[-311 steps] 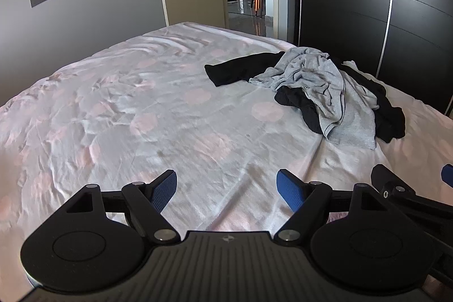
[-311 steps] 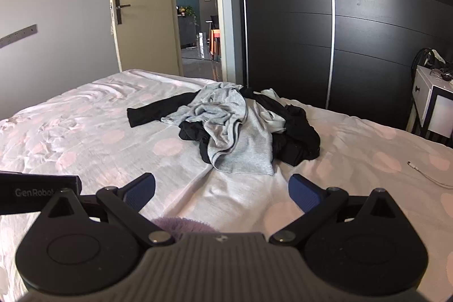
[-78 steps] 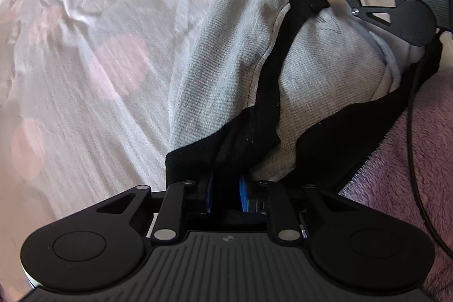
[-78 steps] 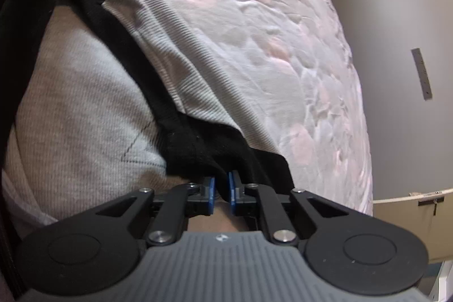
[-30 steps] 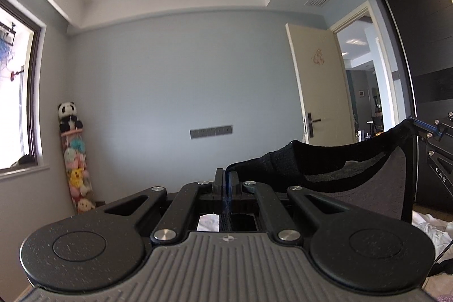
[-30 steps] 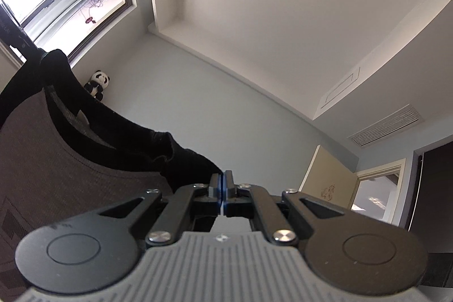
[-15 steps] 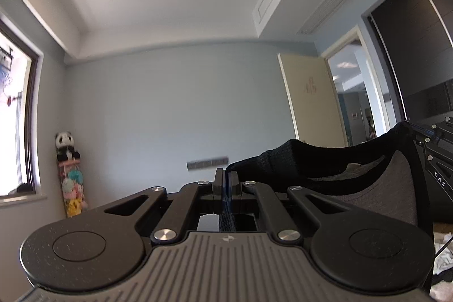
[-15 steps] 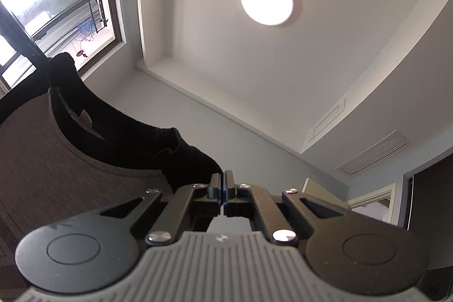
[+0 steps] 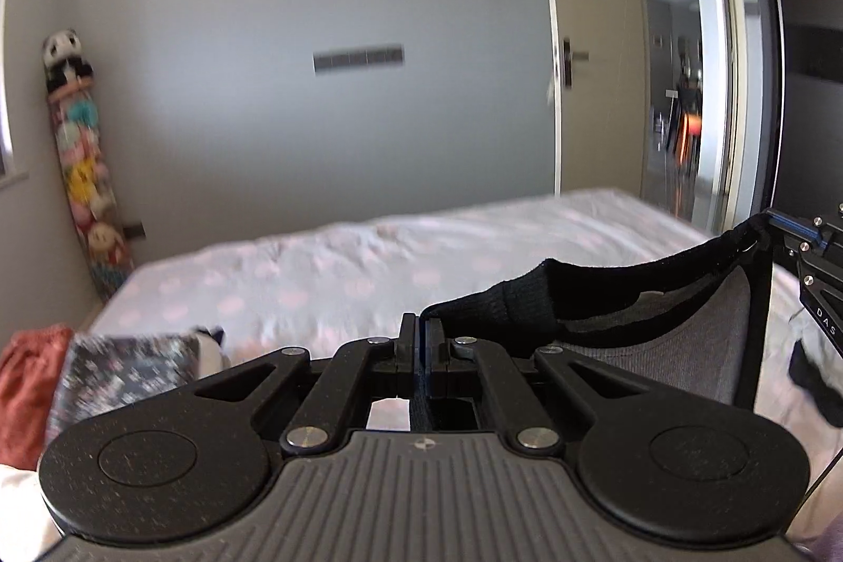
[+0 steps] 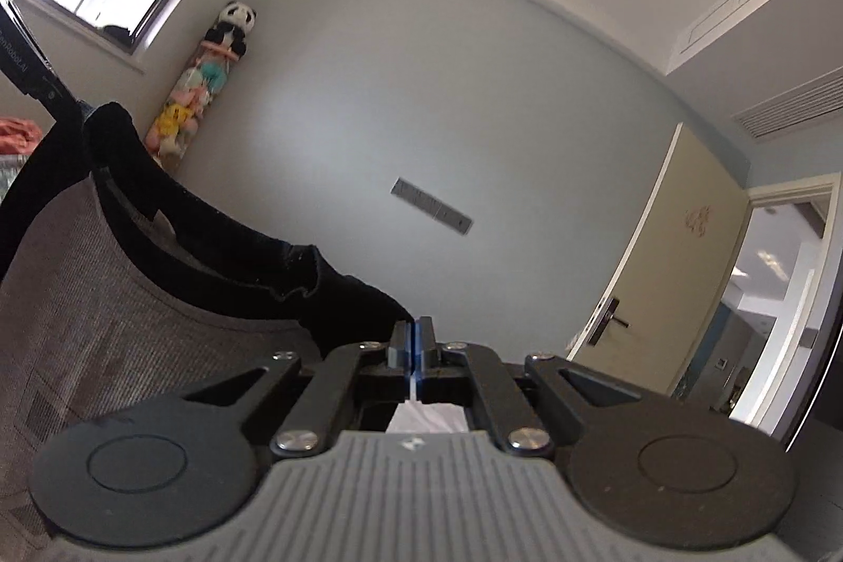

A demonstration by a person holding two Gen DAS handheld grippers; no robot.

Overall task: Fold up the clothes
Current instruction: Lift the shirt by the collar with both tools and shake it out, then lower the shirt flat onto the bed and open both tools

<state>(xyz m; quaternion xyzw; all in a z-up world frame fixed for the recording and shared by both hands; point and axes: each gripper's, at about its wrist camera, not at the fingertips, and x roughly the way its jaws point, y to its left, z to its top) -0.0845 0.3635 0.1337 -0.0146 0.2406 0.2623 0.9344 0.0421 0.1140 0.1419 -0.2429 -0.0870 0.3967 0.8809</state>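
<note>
Both my grippers have dropped from ceiling toward the bed [image 9: 369, 267]. Left gripper [image 9: 421, 351] and right gripper [image 10: 416, 346] each pinch the garment [image 9: 685, 351] (grey, black-trimmed), stretched between them; next, I'd lay it flat ahead

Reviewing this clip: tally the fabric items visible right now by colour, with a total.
Grey with black trim: 1, the held garment stretched between both grippers
Black: 1, a dark garment on the bed
Red-orange: 1, a bundle at the left
Dark patterned: 1, a folded-looking piece, blurred
Total: 4
</note>
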